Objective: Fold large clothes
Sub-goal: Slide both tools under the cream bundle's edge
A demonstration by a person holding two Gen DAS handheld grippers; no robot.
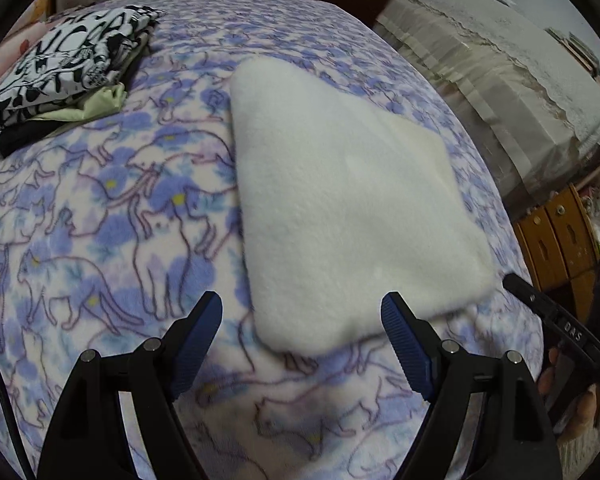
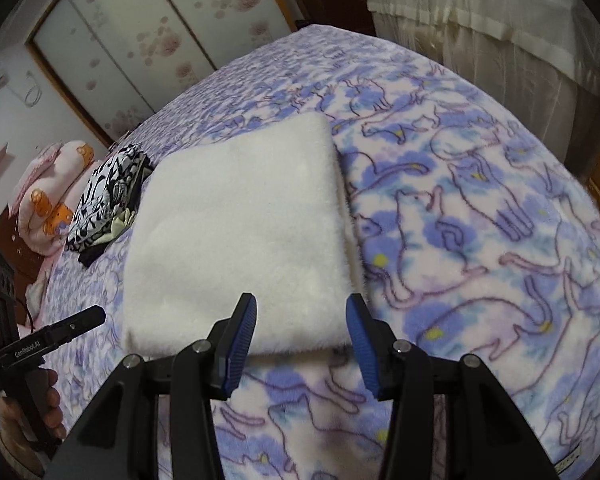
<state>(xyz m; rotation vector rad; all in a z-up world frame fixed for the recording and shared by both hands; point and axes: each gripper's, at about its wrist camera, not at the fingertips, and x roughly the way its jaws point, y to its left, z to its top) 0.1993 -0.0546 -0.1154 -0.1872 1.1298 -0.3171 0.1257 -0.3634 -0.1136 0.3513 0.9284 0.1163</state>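
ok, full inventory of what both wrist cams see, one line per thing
fleece garment: 1, white, folded flat mid-bed
bedspread: 1, lilac-pink cat print, covers bed
folded clothes stack: 1, black-white print on pale green and black, far left of bed
pillows: pink with orange print, beyond stack
sliding doors: frosted floral, behind bed
covered furniture: cream lace cloth, right of bed
wooden drawers: brown, right edge
left gripper: open, empty
right gripper: open, empty

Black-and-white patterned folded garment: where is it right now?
The black-and-white patterned folded garment tops a small clothes pile at the left wrist view's upper left, on the cat-print blanket, left of the folded white fleece.
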